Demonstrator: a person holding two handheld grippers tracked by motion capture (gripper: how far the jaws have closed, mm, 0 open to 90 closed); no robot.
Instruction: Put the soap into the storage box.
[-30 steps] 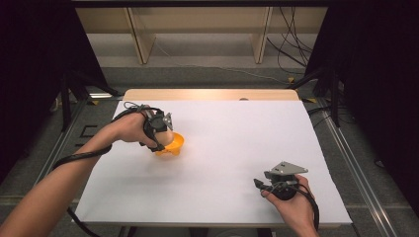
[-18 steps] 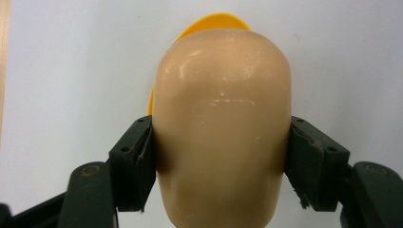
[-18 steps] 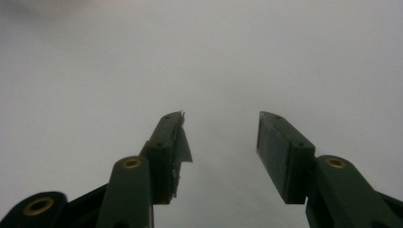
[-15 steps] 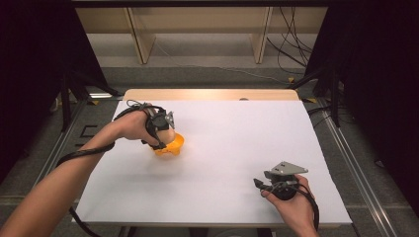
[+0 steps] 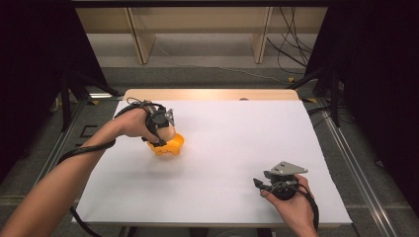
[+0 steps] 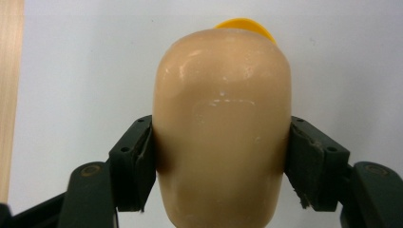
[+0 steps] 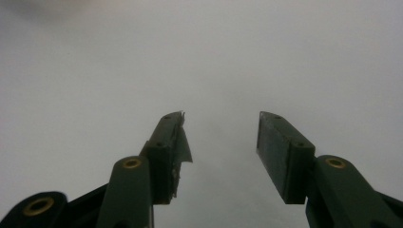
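Left gripper [image 6: 221,156] clamped on tan egg-shaped piece [image 6: 222,123], table's [image 5: 222,148] left-middle; it hides most of the orange bowl [image 5: 170,146] beneath. Right gripper [image 7: 221,142] open, empty, near front-right.

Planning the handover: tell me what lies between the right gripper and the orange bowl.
Bare white tabletop in the high view, between right gripper and orange bowl.

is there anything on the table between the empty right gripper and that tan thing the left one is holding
Nothing visible. The white table lies bare between the open right gripper and the tan object clamped in the left gripper, with an orange piece at its far end.
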